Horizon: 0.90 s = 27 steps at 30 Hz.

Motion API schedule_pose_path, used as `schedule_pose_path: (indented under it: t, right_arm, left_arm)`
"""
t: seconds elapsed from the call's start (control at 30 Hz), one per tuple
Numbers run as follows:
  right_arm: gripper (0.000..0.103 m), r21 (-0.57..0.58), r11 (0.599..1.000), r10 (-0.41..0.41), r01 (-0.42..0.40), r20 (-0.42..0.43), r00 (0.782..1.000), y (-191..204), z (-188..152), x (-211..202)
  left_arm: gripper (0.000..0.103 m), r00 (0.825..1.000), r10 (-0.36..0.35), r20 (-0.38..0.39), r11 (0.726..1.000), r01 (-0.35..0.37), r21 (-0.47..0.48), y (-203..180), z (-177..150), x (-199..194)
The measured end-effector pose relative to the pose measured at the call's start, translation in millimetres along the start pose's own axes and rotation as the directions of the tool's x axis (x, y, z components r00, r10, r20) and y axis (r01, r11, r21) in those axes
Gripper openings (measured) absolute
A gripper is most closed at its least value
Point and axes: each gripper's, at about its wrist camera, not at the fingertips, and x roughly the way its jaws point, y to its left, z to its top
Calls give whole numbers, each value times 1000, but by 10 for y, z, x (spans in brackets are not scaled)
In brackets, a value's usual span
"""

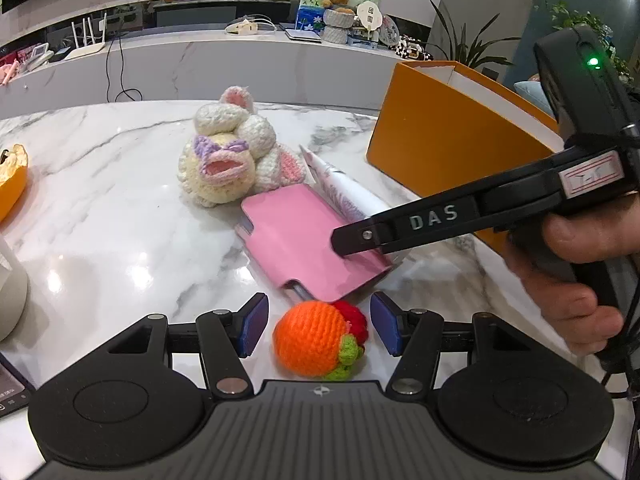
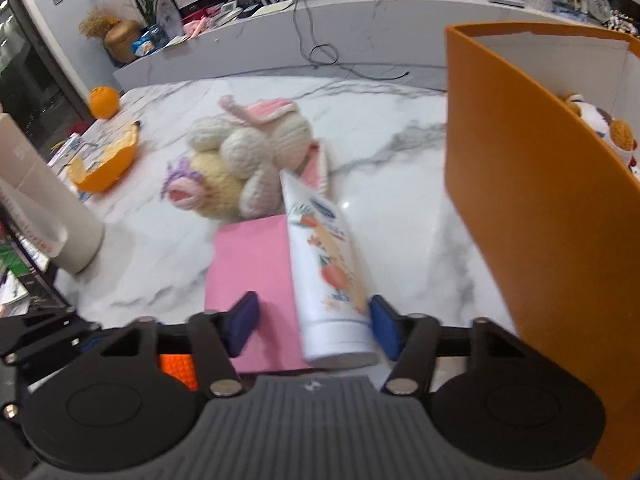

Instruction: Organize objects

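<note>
Left wrist view, left to right. Orange peel [image 1: 12,176] lies at 9 o'clock on the marble table [image 1: 100,220]. A crochet bunny [image 1: 228,160] sits just above centre, towards 11 o'clock. The pink case [image 1: 304,248] lies flat at centre, with the white tube [image 1: 348,192] resting across its 1 o'clock corner. At 6 o'clock the left gripper [image 1: 320,328] has its jaws apart. The crochet ball [image 1: 312,338] sits on the table between the pads, touching neither. The orange box [image 1: 440,140] stands at 2 o'clock. A hand [image 1: 572,264] at 3 o'clock holds the other tool, whose finger tip lies over the case's right edge.

Right wrist view (blurred), left to right. A beige cylinder [image 2: 52,216] stands at 9 o'clock, with an orange [image 2: 104,100] at 10 o'clock. The bunny is at 11 o'clock. The right gripper [image 2: 312,326] at 6 o'clock shows its jaws apart. The tube's cap end lies against the right pad, while the left pad [image 2: 240,328] is clear of the tube and sits over the case. The box fills 3 o'clock, with a plush toy [image 2: 600,128] inside it.
</note>
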Motion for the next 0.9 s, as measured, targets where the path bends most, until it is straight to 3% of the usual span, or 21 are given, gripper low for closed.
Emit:
schedule_pose_path:
  t: [0.13,0.47,0.6,0.9]
  right_arm:
    - [42,-5,1000,-3,3,-19,1000,12,3,-22]
    - [42,-29,999,-28,24,-158,987,-46,30,-81]
    - [48,-23,999,-36,33,-123,992,-75,29,-88]
    - [49,46,999,-26,30,-85,996,-189,70,-35]
  left_arm:
    - [67,1000,-5,-16,1000,5,-9,31,-14,21]
    - [56,998,-24,-58,1000,25,10,1,-44,36]
    - [56,998,-34,-56,999,34,-5,19,-45,42]
    - [55,997,-51,-53,998,49,-27,46,-48,53]
